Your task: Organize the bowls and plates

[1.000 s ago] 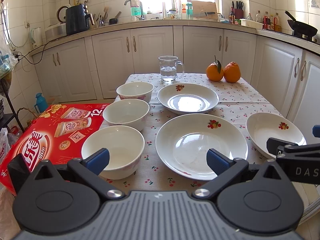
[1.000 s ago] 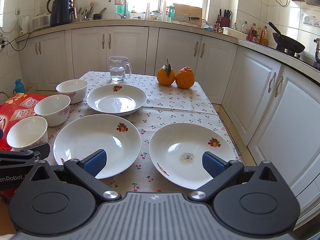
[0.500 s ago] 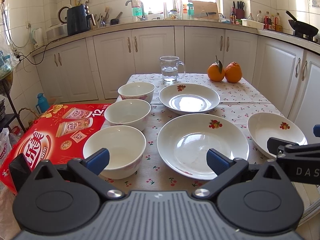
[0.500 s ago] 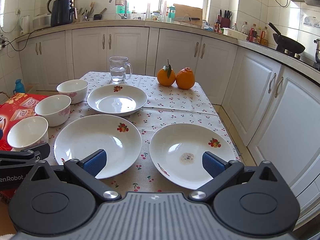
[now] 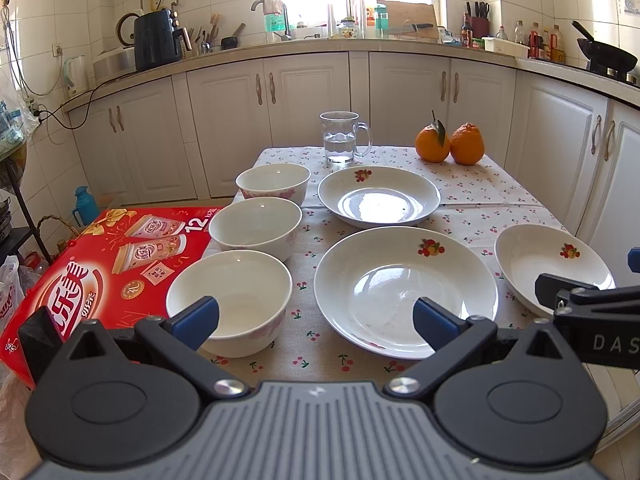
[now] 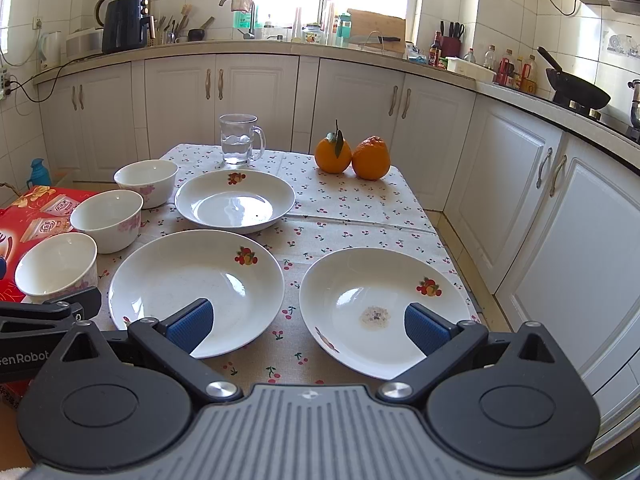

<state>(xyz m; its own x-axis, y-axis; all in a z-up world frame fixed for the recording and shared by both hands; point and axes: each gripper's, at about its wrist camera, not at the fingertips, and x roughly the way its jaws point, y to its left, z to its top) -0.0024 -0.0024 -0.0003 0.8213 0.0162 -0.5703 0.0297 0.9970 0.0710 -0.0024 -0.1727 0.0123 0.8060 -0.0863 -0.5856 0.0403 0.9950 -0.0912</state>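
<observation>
Three white bowls line the table's left side: near bowl (image 5: pixel 228 300), middle bowl (image 5: pixel 255 227), far bowl (image 5: pixel 273 180). Three white fruit-print plates lie beside them: a large plate (image 5: pixel 404 290) in front, a far plate (image 5: pixel 379 195), and a right plate (image 6: pixel 384 304) with a small speck patch. My left gripper (image 5: pixel 316 320) hovers open at the near edge, between the near bowl and the large plate. Over the gap between the large plate (image 6: pixel 196 288) and the right plate, my right gripper (image 6: pixel 308 326) is open too. Neither holds anything.
A glass mug of water (image 5: pixel 343 138) and two oranges (image 5: pixel 450 144) stand at the table's far end. A red carton (image 5: pixel 100 264) lies left of the table. White cabinets (image 6: pixel 560 208) run close along the right side and behind.
Both views have shifted only slightly; the left gripper drifted a little. Nothing on the table moved and both grippers stayed open.
</observation>
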